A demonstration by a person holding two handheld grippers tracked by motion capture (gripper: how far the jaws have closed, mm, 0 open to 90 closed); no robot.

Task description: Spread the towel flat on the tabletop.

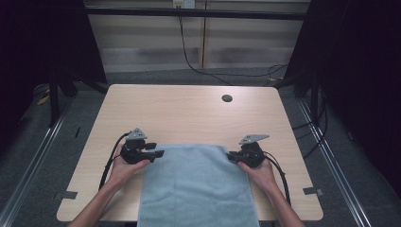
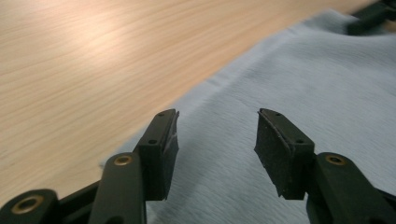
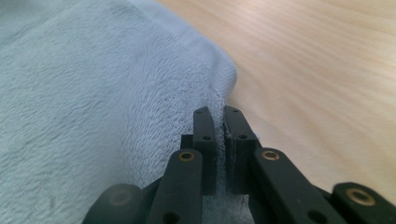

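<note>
Lying flat at the table's six o'clock edge, the pale blue towel [image 1: 196, 187] hangs over toward me. My right gripper [image 3: 218, 122] pinches its three o'clock corner tight; my left gripper [image 2: 215, 140] gapes wide above the nine o'clock corner, gripping nothing. The light wooden table [image 1: 189, 111] has a cable hole [image 1: 227, 98] at one o'clock; grey carpet [image 1: 42, 156] and dark curtains [image 1: 364, 71] surround it.

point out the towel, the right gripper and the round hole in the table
towel [image 1: 198, 184], high view, middle of the blue cloth
right gripper [image 3: 219, 116], right gripper view, between its fingertips, shut on the towel's edge
round hole [image 1: 227, 98], high view, its dark centre near the table's far edge
</note>
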